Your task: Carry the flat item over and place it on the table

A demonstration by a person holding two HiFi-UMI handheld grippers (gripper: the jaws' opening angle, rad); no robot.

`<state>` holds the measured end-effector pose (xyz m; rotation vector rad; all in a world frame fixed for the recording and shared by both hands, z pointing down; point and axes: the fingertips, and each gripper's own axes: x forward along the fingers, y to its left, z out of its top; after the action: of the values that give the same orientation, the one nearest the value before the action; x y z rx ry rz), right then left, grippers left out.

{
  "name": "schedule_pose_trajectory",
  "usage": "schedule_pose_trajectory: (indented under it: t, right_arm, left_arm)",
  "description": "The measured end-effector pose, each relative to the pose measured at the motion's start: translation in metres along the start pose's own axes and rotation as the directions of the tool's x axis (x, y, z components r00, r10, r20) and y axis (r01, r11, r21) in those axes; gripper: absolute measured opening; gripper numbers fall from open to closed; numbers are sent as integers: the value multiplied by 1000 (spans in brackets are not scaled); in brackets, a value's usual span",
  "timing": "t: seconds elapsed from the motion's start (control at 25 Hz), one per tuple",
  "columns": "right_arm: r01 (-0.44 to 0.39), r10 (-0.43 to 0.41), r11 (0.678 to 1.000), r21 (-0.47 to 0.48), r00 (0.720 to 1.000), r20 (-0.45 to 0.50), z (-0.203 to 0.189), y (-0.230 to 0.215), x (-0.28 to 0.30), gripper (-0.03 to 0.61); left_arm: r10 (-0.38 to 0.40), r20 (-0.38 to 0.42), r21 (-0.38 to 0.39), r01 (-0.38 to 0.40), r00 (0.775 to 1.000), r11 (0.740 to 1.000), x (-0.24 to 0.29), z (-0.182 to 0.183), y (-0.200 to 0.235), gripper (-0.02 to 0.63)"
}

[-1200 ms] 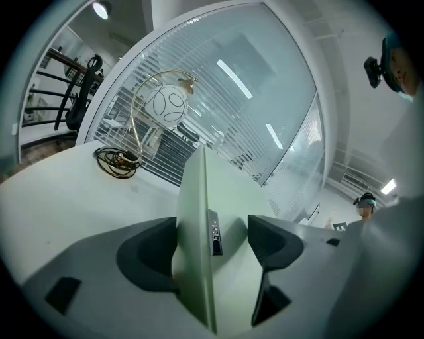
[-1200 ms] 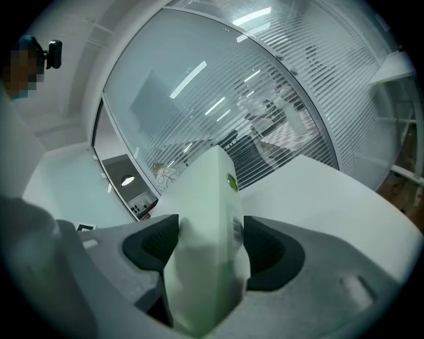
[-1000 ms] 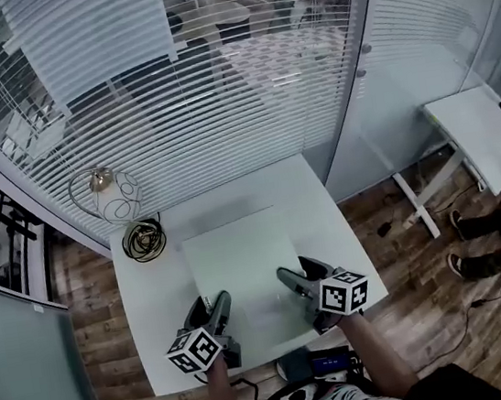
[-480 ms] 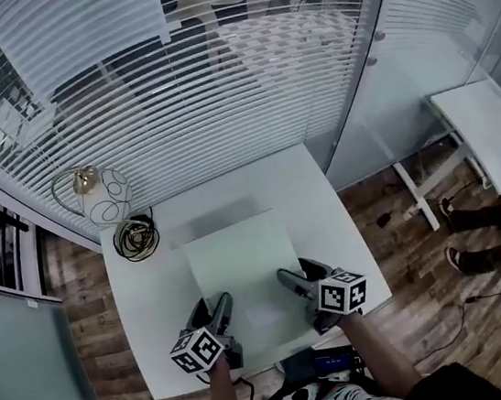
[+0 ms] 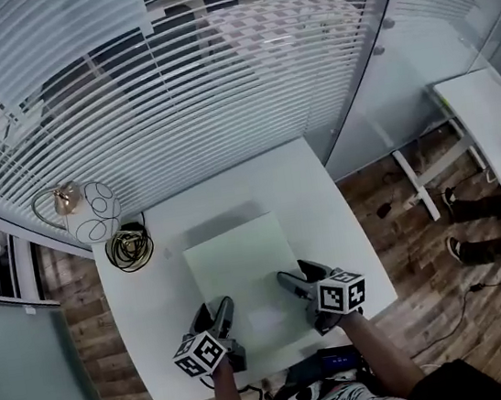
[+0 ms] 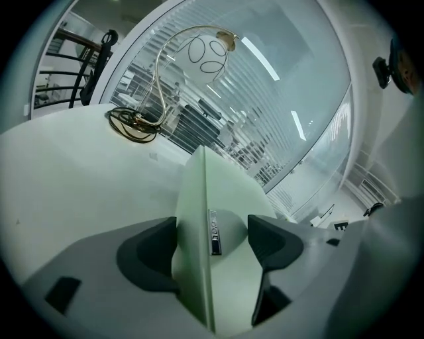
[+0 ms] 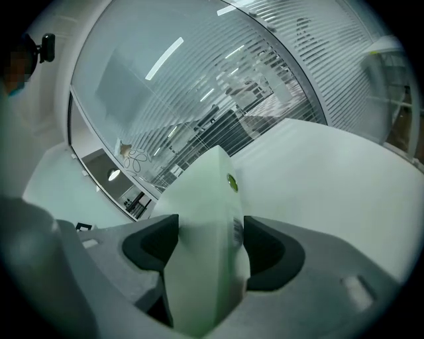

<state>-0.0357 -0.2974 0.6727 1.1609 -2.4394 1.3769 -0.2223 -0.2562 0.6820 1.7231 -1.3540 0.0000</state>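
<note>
A pale green flat item [image 5: 241,265], thin and square, lies level over the white table [image 5: 324,193] in the head view. My left gripper [image 5: 220,323] is shut on its near left edge and my right gripper [image 5: 295,288] on its near right edge. The left gripper view has the flat item [image 6: 209,218] edge-on between the dark pads of my left gripper [image 6: 212,245], with a small metal logo on its face. Seen from the right gripper, the flat item [image 7: 205,198] fills the gap of my right gripper [image 7: 205,248]. Whether the item touches the tabletop cannot be told.
A wire lamp with a round shade [image 5: 86,213] and a coil of cable [image 5: 128,249] stand at the table's far left corner. A glass wall with blinds [image 5: 215,79] rises just behind. Another white table [image 5: 488,115] and a person's shoes [image 5: 470,251] are to the right.
The table and lamp have slid left and down in the head view. Both grippers keep their hold on the flat item, which now sits further over the tabletop.
</note>
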Motion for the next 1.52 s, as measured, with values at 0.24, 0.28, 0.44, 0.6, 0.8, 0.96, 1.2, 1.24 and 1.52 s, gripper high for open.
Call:
schedule_pose_trajectory:
  t: [0.24, 0.28, 0.44, 0.6, 0.8, 0.96, 1.2, 1.24, 1.52]
  right_arm:
    - [25, -24, 1000, 11, 999, -34, -2, -12, 11, 290]
    - [26, -25, 999, 19, 999, -42, -3, -14, 12, 290]
    - [35, -33, 999, 37, 997, -72, -5, -19, 17, 290]
    - [47, -42, 998, 47, 995, -94, -7, -21, 21, 290]
    - [54, -47, 997, 60, 993, -107, -7, -25, 22, 290]
    - [47, -40, 997, 67, 993, -109, -6, -25, 24, 290]
    - [44, -39, 998, 53, 995, -88, -3, -25, 23, 290]
    - [47, -44, 998, 44, 995, -87, -3, -25, 24, 290]
    - [73, -75, 997, -34, 996, -51, 4, -21, 16, 275]
  left_arm:
    - [25, -34, -16, -25, 999, 1000, 13, -4, 8, 336]
    - [29, -42, -22, -30, 999, 999, 14, -5, 9, 336]
    - [42, -70, -46, -45, 997, 998, 18, -8, 15, 336]
    - [62, -97, -51, -67, 993, 996, 21, -10, 20, 336]
    - [70, -113, -44, -75, 991, 996, 23, -11, 20, 336]
    - [77, -112, -38, -82, 991, 996, 25, -9, 20, 336]
    - [99, -114, -8, -100, 989, 995, 26, -8, 21, 336]
    - [108, -113, 5, -108, 988, 994, 25, -6, 21, 336]
    - [148, -73, 64, -144, 986, 988, 15, 3, 14, 336]
